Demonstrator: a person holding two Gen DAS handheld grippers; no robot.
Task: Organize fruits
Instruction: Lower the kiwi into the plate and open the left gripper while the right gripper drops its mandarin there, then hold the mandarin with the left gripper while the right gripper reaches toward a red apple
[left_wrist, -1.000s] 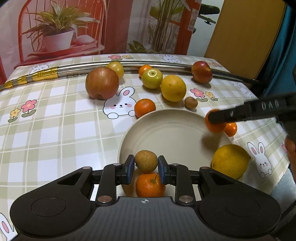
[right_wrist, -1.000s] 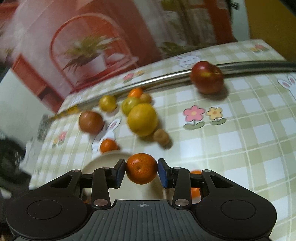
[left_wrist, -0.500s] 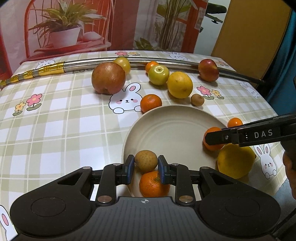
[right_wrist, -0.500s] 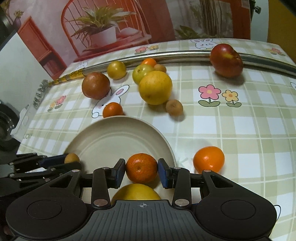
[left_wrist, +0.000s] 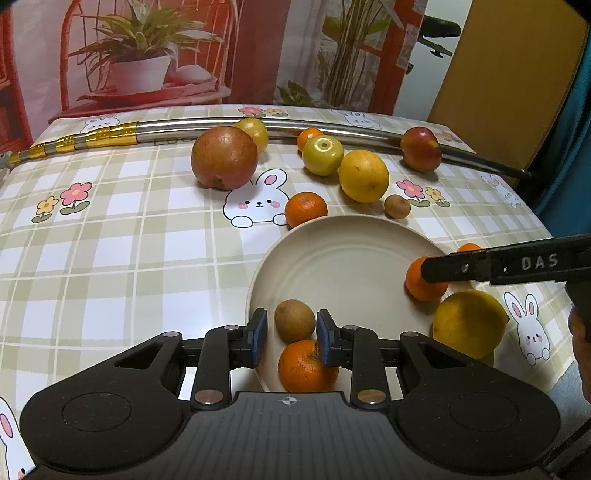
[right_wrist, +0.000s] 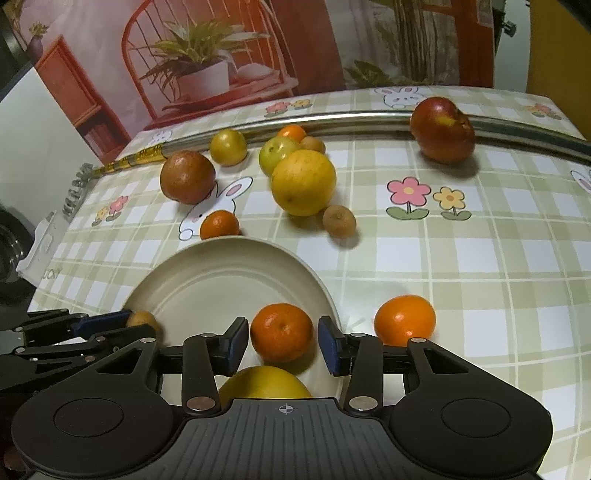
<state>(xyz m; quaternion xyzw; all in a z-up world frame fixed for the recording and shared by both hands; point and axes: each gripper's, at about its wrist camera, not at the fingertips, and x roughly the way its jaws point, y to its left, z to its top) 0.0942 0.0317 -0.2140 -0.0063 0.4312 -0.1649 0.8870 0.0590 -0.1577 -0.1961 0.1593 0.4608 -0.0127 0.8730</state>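
A checked bunny tablecloth (left_wrist: 122, 254) covers the table, a plant backdrop (left_wrist: 147, 55) behind; both grippers' jaws are opening, seemingly clear of kiwi (left_wrist: 294, 320) and mandarin (right_wrist: 281, 331).

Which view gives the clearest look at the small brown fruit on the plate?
The left wrist view: the small brown fruit sits whole on the plate, with a gap to each pad of the opening left hand-held gripper. The right wrist view shows only a sliver of it behind that gripper's fingers.
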